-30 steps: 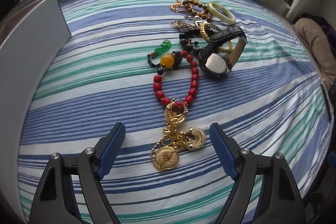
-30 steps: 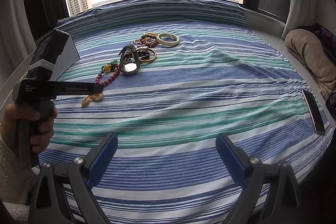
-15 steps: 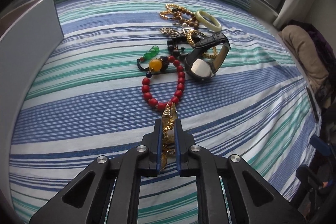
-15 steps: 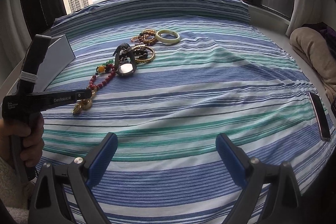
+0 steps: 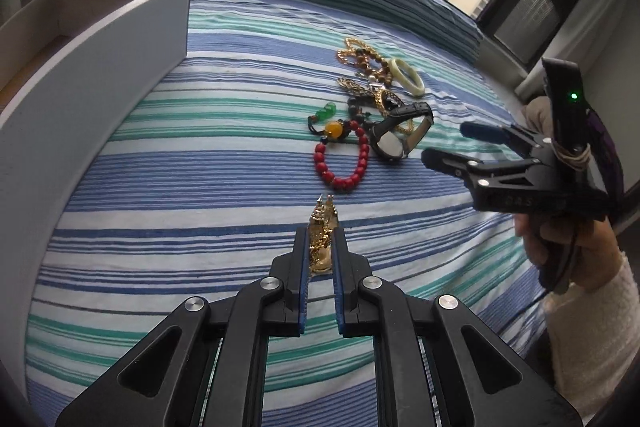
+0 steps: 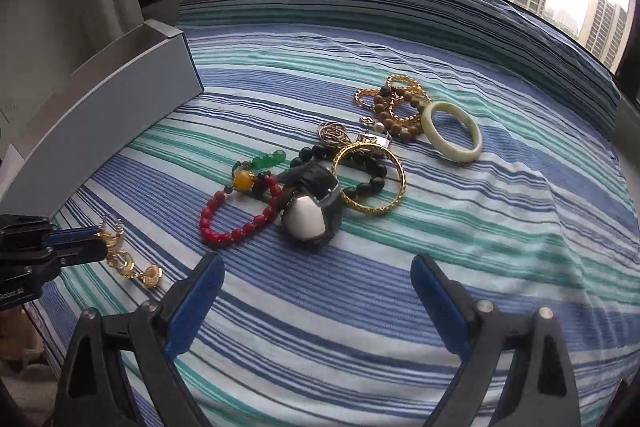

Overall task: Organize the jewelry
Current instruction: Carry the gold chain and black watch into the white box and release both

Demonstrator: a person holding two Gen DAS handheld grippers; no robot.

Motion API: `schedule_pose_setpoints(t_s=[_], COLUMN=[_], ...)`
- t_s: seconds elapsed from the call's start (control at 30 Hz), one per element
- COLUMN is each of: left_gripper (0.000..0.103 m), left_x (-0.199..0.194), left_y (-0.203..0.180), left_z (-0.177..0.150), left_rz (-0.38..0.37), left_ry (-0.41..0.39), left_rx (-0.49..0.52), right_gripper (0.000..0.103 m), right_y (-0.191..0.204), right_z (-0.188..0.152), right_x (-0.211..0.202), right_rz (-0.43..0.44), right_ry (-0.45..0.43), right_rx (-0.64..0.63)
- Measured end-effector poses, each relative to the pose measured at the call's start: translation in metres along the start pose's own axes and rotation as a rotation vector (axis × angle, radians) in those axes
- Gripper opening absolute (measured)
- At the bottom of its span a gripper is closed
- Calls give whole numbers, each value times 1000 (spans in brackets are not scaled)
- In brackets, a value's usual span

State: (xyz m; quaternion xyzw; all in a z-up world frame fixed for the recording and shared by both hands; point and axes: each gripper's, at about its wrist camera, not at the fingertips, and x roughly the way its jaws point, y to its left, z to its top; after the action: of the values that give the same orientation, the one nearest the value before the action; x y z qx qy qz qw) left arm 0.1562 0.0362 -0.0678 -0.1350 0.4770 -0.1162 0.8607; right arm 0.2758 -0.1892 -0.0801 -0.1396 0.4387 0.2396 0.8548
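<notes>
My left gripper (image 5: 321,239) is shut on a gold chain with coin pendants (image 5: 321,235) and holds it above the striped bed; in the right wrist view the gold chain (image 6: 128,259) dangles from the left gripper (image 6: 98,245). A red bead bracelet (image 5: 342,163), a black watch (image 5: 394,139), a gold bangle (image 6: 370,183), wooden beads (image 6: 400,113) and a pale jade bangle (image 6: 452,131) lie in a cluster. My right gripper (image 6: 316,291) is open and empty, just before the watch (image 6: 310,215); it also shows in the left wrist view (image 5: 452,143).
A white open box (image 5: 92,67) stands at the left on the striped bedcover (image 5: 200,195); in the right wrist view the box (image 6: 112,107) is at the far left. A window with towers lies beyond the bed.
My left gripper closed on the gold chain and lifted it away from the red bracelet. My right gripper moved forward and left to the jewelry cluster.
</notes>
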Motion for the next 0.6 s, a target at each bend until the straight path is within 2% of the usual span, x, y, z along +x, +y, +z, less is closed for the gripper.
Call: schedule_pose_setpoints(t_s=[0.07, 0.13, 0.17, 0.2, 0.23, 0.3, 0.6], left_gripper=[8, 8, 8, 8, 8, 8, 8], left_x=[-7, -19, -25, -32, -38, -51, -121], left_y=[4, 10, 12, 14, 16, 20, 31], left_z=[-3, -7, -9, -11, -12, -14, -16], left_rz=[-3, -4, -4, -6, -7, -15, -71], left_ry=[-1, -9, -15, -22, -30, -46, -130], left_rx=[-14, -26, -30, -31, -33, -40, -74], right_gripper=[96, 92, 63, 20, 16, 15, 11], right_y=[4, 1, -2, -5, -8, -9, 33], right_z=[14, 22, 24, 25, 26, 23, -2], right_x=[20, 35, 38, 38, 37, 25, -64], right_rz=[-31, -21, 16, 68, 86, 95, 136], right_ry=[-7, -3, -1, 6, 13, 6, -57], right_rx=[-102, -129, -114, -85, -50, 0, 70])
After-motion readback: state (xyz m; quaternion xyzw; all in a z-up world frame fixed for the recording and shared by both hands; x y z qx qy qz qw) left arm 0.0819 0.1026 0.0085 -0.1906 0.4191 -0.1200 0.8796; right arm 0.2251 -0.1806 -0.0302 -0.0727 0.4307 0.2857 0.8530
